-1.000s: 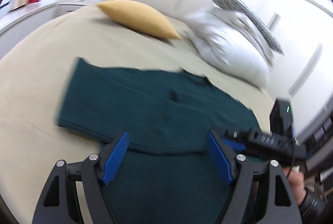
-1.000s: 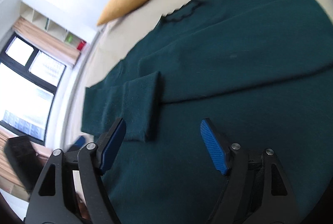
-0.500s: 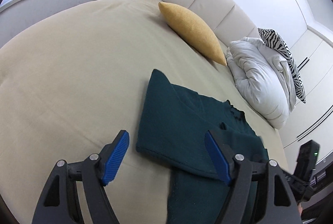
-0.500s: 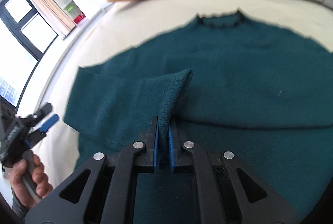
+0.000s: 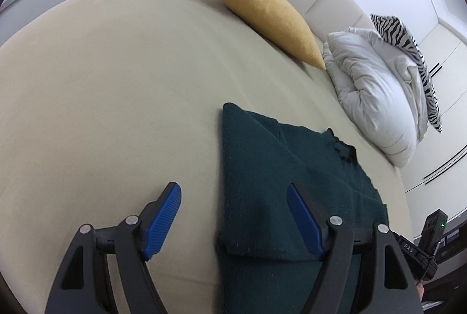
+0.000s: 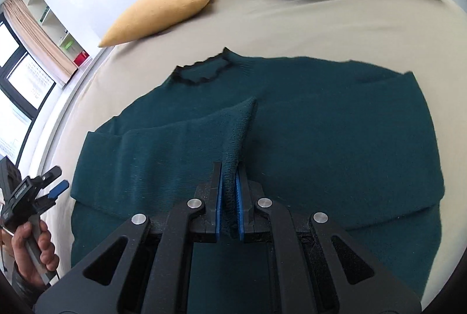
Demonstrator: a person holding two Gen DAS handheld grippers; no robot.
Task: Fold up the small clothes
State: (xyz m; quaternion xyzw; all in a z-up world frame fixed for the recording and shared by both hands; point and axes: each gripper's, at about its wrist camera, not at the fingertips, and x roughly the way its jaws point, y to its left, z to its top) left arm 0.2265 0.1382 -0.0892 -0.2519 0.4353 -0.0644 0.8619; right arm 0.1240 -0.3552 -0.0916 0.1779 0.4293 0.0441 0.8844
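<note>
A dark green knit sweater (image 6: 335,133) lies flat on the beige bed, neck opening towards the pillows. Its left sleeve (image 6: 175,144) is folded across the chest. My right gripper (image 6: 229,185) is shut on that sleeve's cuff and holds it raised a little above the body. In the left wrist view the sweater (image 5: 262,173) lies to the right of centre, its folded left edge running between my fingers. My left gripper (image 5: 233,211) is open and empty, just above the sweater's left edge. It also shows in the right wrist view (image 6: 49,185) at the far left, held by a hand.
A yellow cushion (image 5: 262,7) lies near the headboard. A white folded duvet (image 5: 379,92) with a zebra-print pillow (image 5: 414,51) sits to its right. The beige sheet (image 5: 102,109) stretches to the left of the sweater. A window and shelves are at the far left (image 6: 17,57).
My right gripper closed on the sleeve cuff and lifted it over the chest. My left gripper moved left off the sweater to its left edge, staying open.
</note>
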